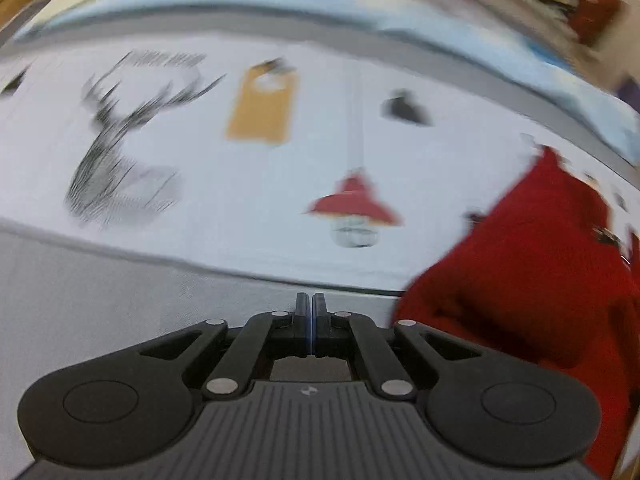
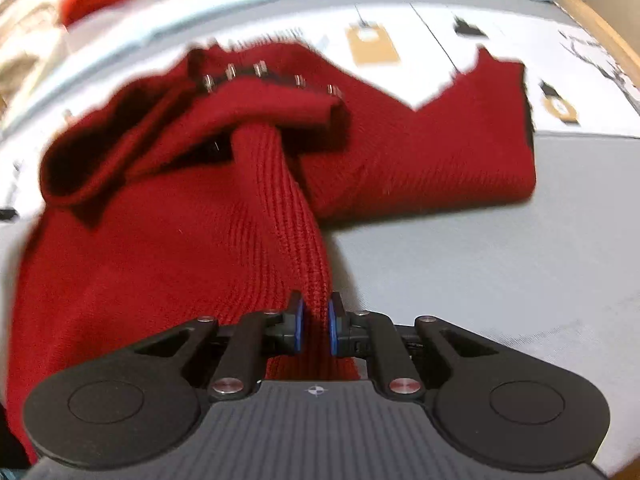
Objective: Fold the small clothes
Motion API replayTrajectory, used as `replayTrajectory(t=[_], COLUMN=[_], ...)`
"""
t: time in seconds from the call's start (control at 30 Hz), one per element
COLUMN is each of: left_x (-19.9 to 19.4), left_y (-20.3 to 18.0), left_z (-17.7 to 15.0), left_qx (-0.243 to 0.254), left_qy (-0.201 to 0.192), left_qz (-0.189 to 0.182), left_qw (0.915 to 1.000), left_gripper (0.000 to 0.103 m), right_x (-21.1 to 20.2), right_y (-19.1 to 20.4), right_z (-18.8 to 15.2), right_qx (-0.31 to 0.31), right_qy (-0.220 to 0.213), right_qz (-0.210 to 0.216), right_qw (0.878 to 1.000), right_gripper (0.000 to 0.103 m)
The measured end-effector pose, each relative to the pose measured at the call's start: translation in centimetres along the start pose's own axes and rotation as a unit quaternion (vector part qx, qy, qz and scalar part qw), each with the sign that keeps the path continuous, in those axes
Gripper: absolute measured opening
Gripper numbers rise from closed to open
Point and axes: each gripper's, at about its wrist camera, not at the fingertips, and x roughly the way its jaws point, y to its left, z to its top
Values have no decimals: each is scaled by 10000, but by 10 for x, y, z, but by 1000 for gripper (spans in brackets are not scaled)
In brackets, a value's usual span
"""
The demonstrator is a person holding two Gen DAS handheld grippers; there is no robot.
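Grey counter (image 2: pixel 480 240) holding red sweater (image 2: pixel 160 240); right gripper (image 2: pixel 316 316) fingers pinching sweater fold; left gripper (image 1: pixel 311 312) fingers pressing together, empty.

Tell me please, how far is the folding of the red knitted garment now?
Early stage. Done: the right gripper is shut on a ribbed strip of the red garment. In hand: that strip is pulled taut, while the left gripper is shut on nothing, beside the cloth. Left: the garment lies bunched on the printed sheet, with no neat fold visible.
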Motion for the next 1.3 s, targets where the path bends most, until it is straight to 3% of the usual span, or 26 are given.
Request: replayTrajectory(t=[0.07,0.1,0.13,0.17,0.2,0.23,0.3,0.37,0.43,0.53,0.6,0.67,0.7,0.73,0.8,0.83,0.9,0.97,1.0,1.07,1.1,1.2,1.3], left_x=[-13,-15,-16,-16,-13,-10,-2,4,7,6,10,24,31,35,33,30,22,23,26,35,38,49,25], left_y=[-20,-30,-40,-53,-63,-74,-95,-108,-131,-167,-194,-206,-203,-195,-162,-145,-113,-81,-68,-42,-32,-12,-31], left_z=[0,-2,-5,-8,-12,-15,-15,-13,-14,-27,-43,-52,-49,-41,-14,-1,20,36,41,47,50,61,62], left_qx=[418,589,774,1011,1208,1395,1584,1398,1298,1692,2294,2778,2808,2619,1781,1456,1138,735,559,222,67,-282,-128], left_qy=[-215,-259,-300,-337,-383,-447,-555,-524,-464,-632,-690,-879,-844,-789,-891,-1062,-1517,-1563,-1523,-1408,-1324,-937,-1397], left_qz=[-473,-720,-947,-1085,-1065,-962,-867,-1025,-1257,-1427,-1127,-252,-41,45,14,140,670,877,938,1139,1124,847,998], left_qw=[9978,9953,9920,9884,9862,9845,9820,9835,9824,9732,9643,9563,9560,9619,9800,9835,9796,9811,9823,9832,9848,9916,9851], left_gripper=[6,17,39,51,71,79,79,79,80,87,87,69,41,16,16,16,16,16,15,15,16,26,33], right_x=[7,9,10,14,17,21,29,24,15,3,3,12,17,21,31,35,43,52,56,61,61,49,46], right_y=[-4,-3,1,7,13,17,22,24,21,13,7,-1,-5,-8,-15,-18,-24,-27,-28,-27,-27,-28,-27], right_z=[-2,-1,1,3,6,8,12,16,21,25,27,33,35,38,44,46,53,59,61,66,68,73,77], right_qx=[16,2,-78,-218,-383,-482,-474,-326,-93,424,819,1159,1283,1402,1694,1865,2147,2261,2305,2305,2265,2294,2036], right_qy=[97,83,3,-77,-123,-96,-1,-129,-357,-691,-778,-755,-716,-677,-627,-640,-710,-706,-729,-810,-873,-1414,-1582], right_qz=[-242,-317,-379,-424,-525,-643,-778,-765,-602,-212,67,171,171,176,255,284,210,26,-14,-168,-208,-131,-565], right_qw=[9997,9995,9993,9988,9978,9967,9958,9965,9975,9965,9936,9902,9890,9876,9832,9800,9739,9715,9703,9695,9699,9629,9645], right_gripper=[13,14,14,14,14,14,19,25,38,54,57,60,62,62,63,64,64,61,51,16,12,11,12])
